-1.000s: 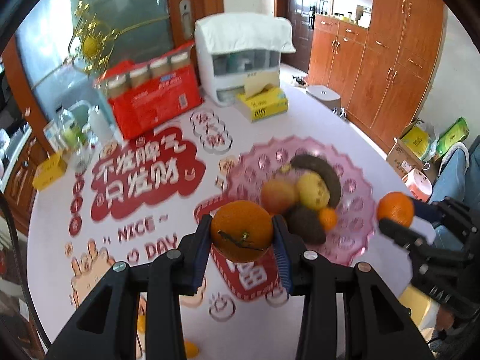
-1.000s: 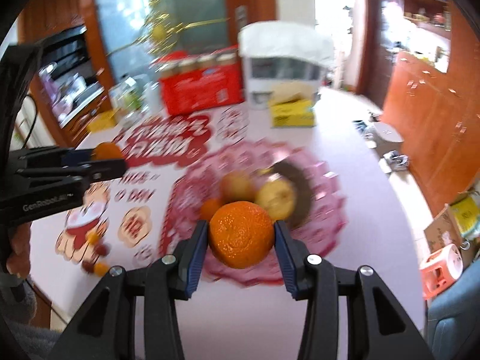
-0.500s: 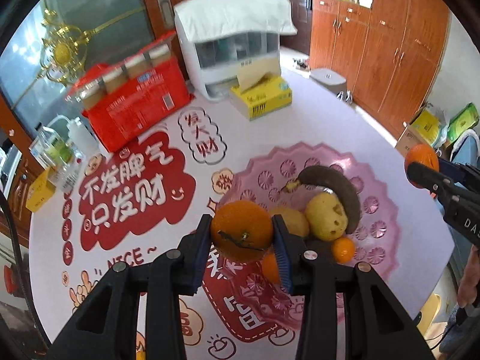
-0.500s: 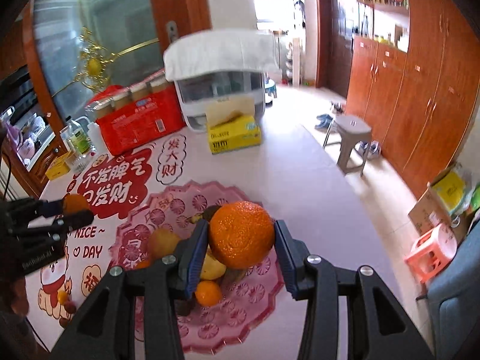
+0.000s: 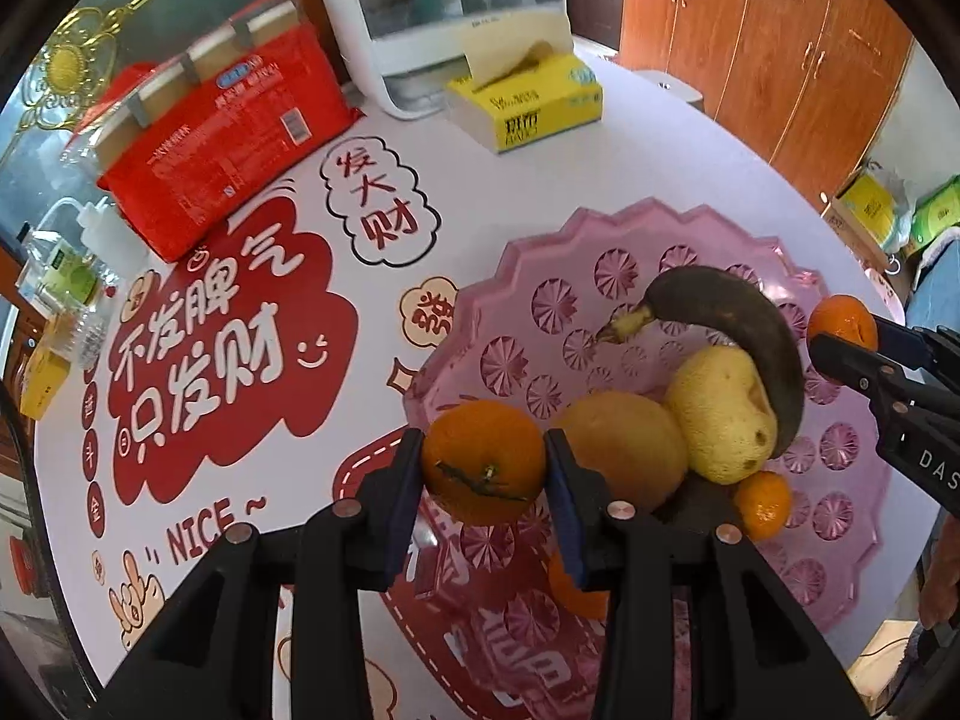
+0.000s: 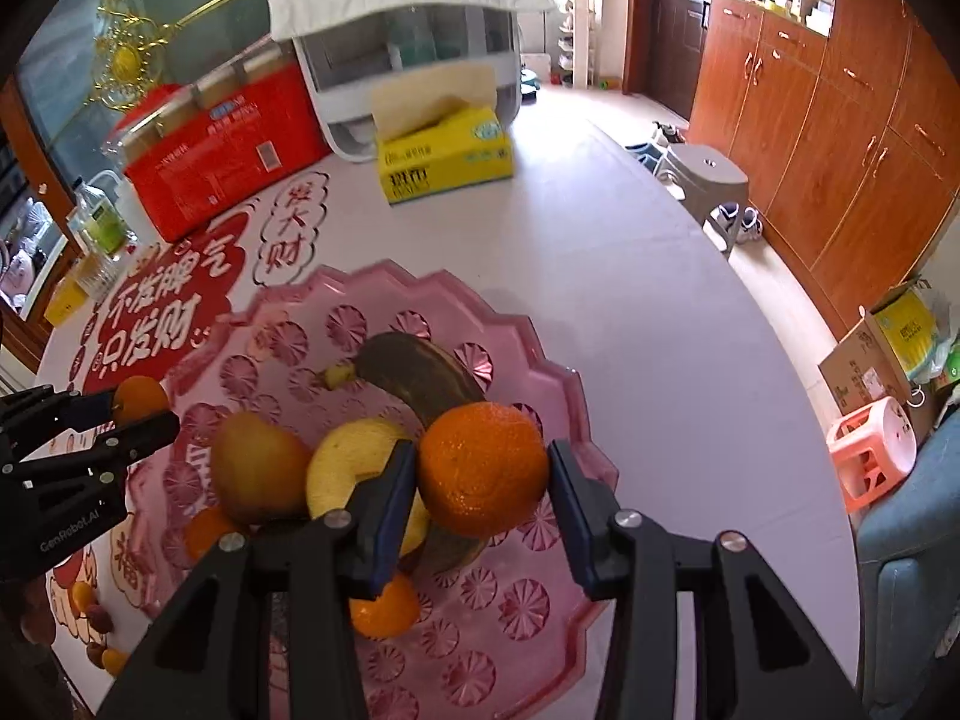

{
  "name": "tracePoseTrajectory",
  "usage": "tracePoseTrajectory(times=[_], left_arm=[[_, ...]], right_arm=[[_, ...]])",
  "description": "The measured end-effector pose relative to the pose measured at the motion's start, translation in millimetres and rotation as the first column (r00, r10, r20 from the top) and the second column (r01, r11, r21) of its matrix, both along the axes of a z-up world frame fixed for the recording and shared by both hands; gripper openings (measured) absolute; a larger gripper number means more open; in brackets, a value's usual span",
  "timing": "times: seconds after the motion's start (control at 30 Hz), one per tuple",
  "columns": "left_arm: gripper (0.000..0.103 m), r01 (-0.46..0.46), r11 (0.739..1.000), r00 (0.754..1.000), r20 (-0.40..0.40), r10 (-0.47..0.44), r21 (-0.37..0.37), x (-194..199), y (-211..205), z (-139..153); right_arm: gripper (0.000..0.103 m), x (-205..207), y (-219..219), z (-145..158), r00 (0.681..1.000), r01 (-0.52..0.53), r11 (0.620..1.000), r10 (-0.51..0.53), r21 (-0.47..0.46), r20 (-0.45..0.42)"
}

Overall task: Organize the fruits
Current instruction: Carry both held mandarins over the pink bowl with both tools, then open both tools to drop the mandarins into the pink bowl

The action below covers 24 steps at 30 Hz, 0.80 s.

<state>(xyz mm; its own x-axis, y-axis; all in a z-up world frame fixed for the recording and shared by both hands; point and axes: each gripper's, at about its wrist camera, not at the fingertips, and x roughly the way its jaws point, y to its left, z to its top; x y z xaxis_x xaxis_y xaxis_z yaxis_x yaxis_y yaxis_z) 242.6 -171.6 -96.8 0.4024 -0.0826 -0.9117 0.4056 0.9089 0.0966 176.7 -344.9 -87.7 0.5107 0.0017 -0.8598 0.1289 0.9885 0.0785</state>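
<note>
The near part of the pink tray (image 5: 522, 252) is hidden behind the black gripper bodies in both views, and one small orange fruit (image 6: 384, 606) under the right gripper (image 6: 483, 480) shows only in part. A dark fruit low in the pile is too covered to name. The table (image 6: 600, 276) is white with a red and white printed cover carrying Chinese characters; behind it stand brown wooden cupboards (image 6: 840, 120) on the right and a glass door on the far left. At the far side of the table are a red package (image 5: 210, 132), a white appliance under a cloth (image 6: 414, 30) and a yellow tissue box (image 5: 528, 102), with bottles at the far left edge. The left gripper (image 5: 483, 471) is clamped on an orange with a stem (image 5: 483, 462), held over the near left rim of the tray. The right gripper is clamped on a second orange (image 6: 483, 468), held above the tray just beside the dark banana (image 6: 420, 372). In the tray lie the banana, a yellow pear (image 5: 720, 414), a brownish round fruit (image 5: 624, 450) and a small tangerine (image 5: 762, 504), all touching.
</note>
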Motion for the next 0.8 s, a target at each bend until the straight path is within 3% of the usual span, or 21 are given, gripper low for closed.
tracePoseTrajectory(times=[0.17,0.37,0.47,0.63,0.8], left_arm=[[0.038,0.015,1.0,1.0,-0.023,-0.015,0.008,7,-4,-13],[0.04,0.045,0.998,0.999,0.017,-0.046,0.048,6,-11,-13],[0.049,0.043,0.998,0.999,0.014,-0.044,0.052,5,-11,-13],[0.073,0.017,0.999,1.0,0.016,-0.018,0.046,4,-4,-10],[0.079,0.017,0.999,1.0,0.025,-0.018,0.036,-3,-2,-2]], right_arm=[[0.045,7,0,-11,1.0,0.002,1.0,-0.003,-0.022,-0.031],[0.046,6,3,-14,0.999,0.006,0.999,-0.008,-0.051,-0.031],[0.049,5,3,-16,0.999,0.008,0.999,-0.009,-0.047,-0.032],[0.051,-1,4,-15,1.0,0.002,1.0,-0.003,-0.028,-0.025],[0.051,-5,7,-10,1.0,-0.005,1.0,0.005,-0.023,-0.014]])
